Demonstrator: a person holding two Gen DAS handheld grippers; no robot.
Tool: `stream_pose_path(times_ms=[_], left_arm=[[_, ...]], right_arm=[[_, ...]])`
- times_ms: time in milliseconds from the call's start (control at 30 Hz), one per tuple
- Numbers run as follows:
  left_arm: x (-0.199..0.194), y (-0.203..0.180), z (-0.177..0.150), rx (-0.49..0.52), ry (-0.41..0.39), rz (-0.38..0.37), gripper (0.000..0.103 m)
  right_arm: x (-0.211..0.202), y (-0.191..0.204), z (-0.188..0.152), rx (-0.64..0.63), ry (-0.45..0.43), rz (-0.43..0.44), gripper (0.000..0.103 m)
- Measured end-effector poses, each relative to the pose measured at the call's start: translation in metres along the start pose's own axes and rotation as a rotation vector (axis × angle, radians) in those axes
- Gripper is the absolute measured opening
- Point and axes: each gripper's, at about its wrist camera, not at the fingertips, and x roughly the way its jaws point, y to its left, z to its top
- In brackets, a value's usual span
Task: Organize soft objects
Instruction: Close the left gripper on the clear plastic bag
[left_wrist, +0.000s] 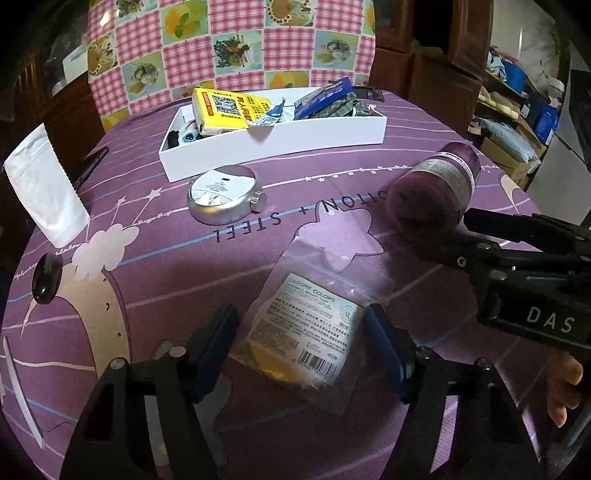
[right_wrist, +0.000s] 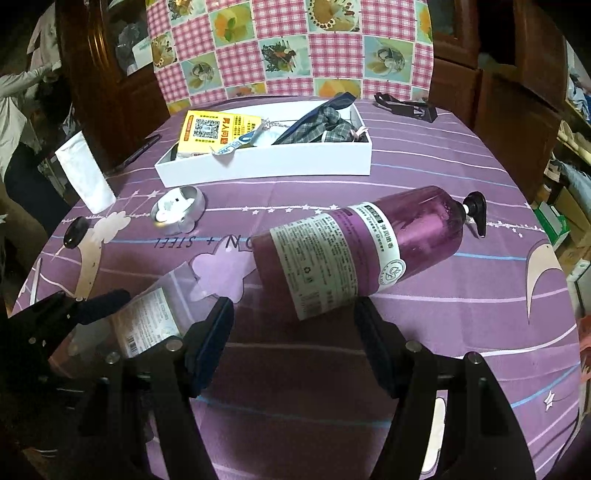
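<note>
A clear plastic pouch (left_wrist: 314, 325) with a white label and a yellow sponge inside lies flat on the purple tablecloth. My left gripper (left_wrist: 301, 332) is open, its blue-padded fingers on either side of the pouch. The pouch also shows in the right wrist view (right_wrist: 147, 317). My right gripper (right_wrist: 293, 325) is open, and the base of a purple pump bottle (right_wrist: 362, 247) lying on its side is just ahead of its fingers. A white box (left_wrist: 280, 140) at the far side holds a yellow packet (left_wrist: 225, 109), plaid cloth (left_wrist: 340, 105) and other soft items.
A round silver tin (left_wrist: 223, 199) sits before the box. A white pouch (left_wrist: 44, 188) stands at the left table edge. A black oval object (left_wrist: 46, 282) lies at the left. A black clip (right_wrist: 406, 107) lies behind the box. A pink checked chair back (left_wrist: 229, 48) stands beyond.
</note>
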Motion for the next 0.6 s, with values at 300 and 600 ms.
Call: stream_pose_path(times_ms=[300, 600], left_arm=[[-0.0015, 0.0053, 0.0013, -0.025, -0.013, 0.002, 0.053], [-0.0033, 0.0103, 0.0018, -0.050, -0.022, -0.009, 0.047]], right_arm=[[-0.0028, 0.0006, 0.0010, 0.008, -0.012, 0.004, 0.069], [-0.0044, 0.0005, 0.0015, 0.017, -0.022, 0.009, 0.069]])
